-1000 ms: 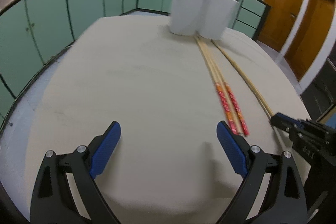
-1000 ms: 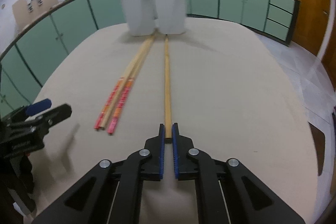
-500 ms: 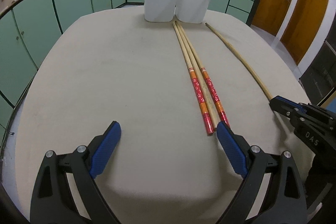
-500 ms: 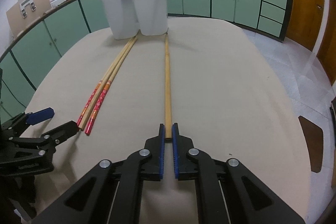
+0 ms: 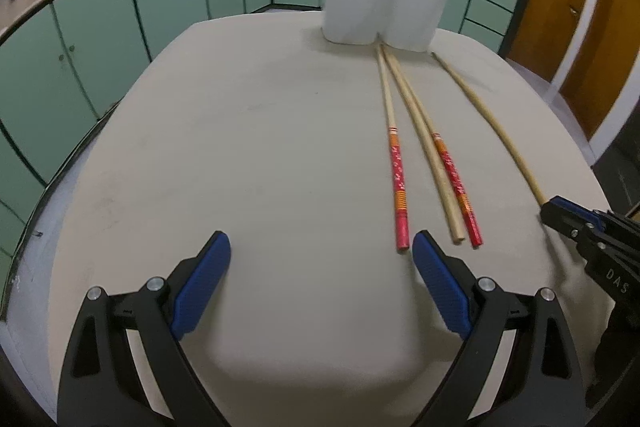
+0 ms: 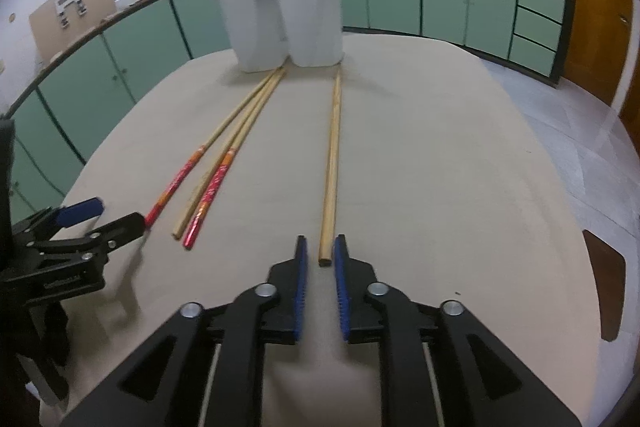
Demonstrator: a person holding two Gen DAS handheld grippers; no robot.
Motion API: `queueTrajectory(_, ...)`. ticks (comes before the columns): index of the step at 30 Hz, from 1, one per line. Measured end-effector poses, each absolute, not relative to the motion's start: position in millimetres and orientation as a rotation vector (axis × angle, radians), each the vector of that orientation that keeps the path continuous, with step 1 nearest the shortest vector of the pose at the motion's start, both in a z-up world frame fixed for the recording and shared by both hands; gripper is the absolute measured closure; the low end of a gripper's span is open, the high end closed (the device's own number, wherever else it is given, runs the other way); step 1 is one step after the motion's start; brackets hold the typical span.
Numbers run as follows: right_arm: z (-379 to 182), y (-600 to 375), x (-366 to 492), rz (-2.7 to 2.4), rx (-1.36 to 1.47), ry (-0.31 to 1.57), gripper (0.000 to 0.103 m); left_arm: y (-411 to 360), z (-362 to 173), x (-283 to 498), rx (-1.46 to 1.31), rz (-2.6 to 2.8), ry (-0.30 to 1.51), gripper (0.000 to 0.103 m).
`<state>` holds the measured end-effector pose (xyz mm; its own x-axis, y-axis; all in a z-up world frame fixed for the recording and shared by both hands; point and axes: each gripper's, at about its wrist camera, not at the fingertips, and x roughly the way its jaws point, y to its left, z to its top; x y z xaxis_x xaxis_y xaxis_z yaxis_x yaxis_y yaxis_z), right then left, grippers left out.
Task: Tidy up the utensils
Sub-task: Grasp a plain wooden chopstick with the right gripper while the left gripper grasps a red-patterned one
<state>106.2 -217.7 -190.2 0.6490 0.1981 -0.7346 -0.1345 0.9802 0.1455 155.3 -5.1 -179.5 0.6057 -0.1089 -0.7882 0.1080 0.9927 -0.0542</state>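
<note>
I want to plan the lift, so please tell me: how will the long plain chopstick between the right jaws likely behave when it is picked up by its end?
The plain chopstick looks like straight, thin wood, so probably stiff and light. Gripped only at its near end by the right gripper, its far end may droop or pivot. It appears round, so it could roll on the table if nudged.

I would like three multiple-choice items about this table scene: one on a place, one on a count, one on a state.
1. Where does the lone plain chopstick lie?
A. right of the group of three
B. inside a holder
C. left of the group

2. How many chopsticks lie on the table?
A. two
B. four
C. six

3. How is the left tool?
A. shut on a chopstick
B. wide open, holding nothing
C. out of view

Answers:
1. A, it lies apart on the right, its end between the right tool fingers.
2. B, three grouped plus one.
3. B, only bare table shows between its fingers.
</note>
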Motion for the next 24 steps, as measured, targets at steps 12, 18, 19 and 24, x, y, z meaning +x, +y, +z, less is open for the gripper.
queueTrajectory(12, -189.7, -213.9, 105.6, 0.213, 0.046, 0.851, 0.08, -17.5, -179.0, 152.0, 0.007, -0.167, 0.906, 0.022)
queueTrajectory(18, -190.2, -207.7, 110.0, 0.213, 0.034, 0.852, 0.08, -15.6, -179.6, 153.3, 0.006, -0.173, 0.907, 0.023)
queueTrajectory(19, -190.3, -206.3, 111.0, 0.213, 0.032, 0.851, 0.08, -14.8, -179.6, 152.7, 0.007, -0.173, 0.907, 0.023)
queueTrajectory(24, -191.3, -206.0, 113.0, 0.203, 0.032, 0.854, 0.083, -11.2, -179.7, 152.8, 0.006, -0.17, 0.908, 0.024)
